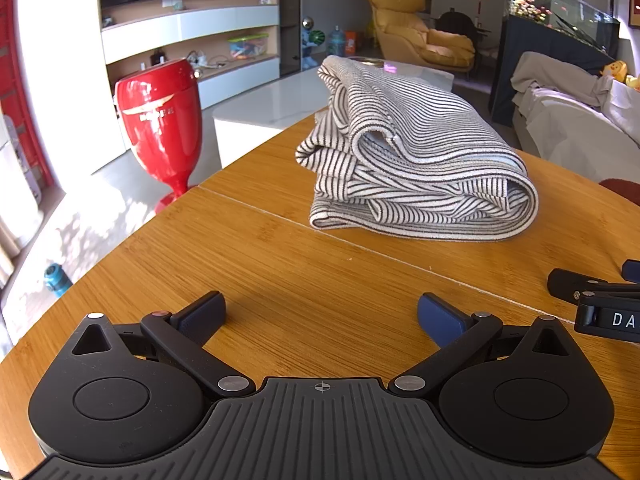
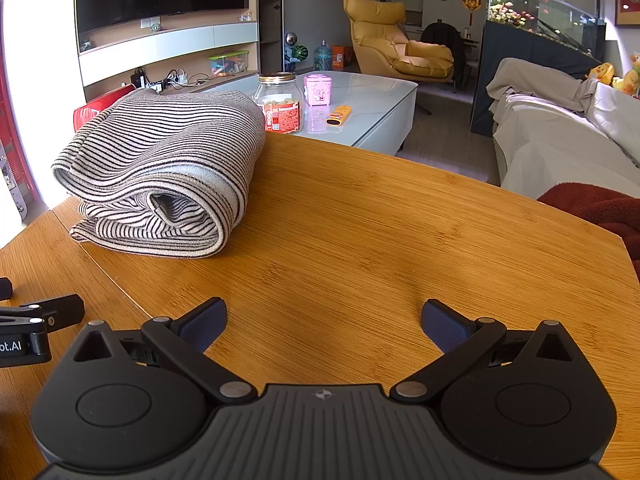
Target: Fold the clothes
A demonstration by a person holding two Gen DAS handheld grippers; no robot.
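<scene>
A black-and-white striped garment [image 1: 416, 160] lies folded in a thick bundle on the wooden table [image 1: 280, 264], ahead of my left gripper [image 1: 320, 314]. That gripper is open, low over the bare wood, with nothing between its blue pads. In the right wrist view the same folded garment [image 2: 164, 172] sits at the left, well ahead of my right gripper [image 2: 324, 320], which also stands open and holds nothing. Each gripper shows at the other view's edge: the right gripper [image 1: 596, 296] and the left gripper [image 2: 36, 320].
A seam [image 1: 360, 244] runs across the table. A red vase [image 1: 162, 120] stands on the floor at the left. Beyond the table stands a white coffee table [image 2: 372, 96] with a jar [image 2: 280, 102]. A covered sofa [image 2: 560, 136] and a dark red cloth [image 2: 596, 208] are at the right.
</scene>
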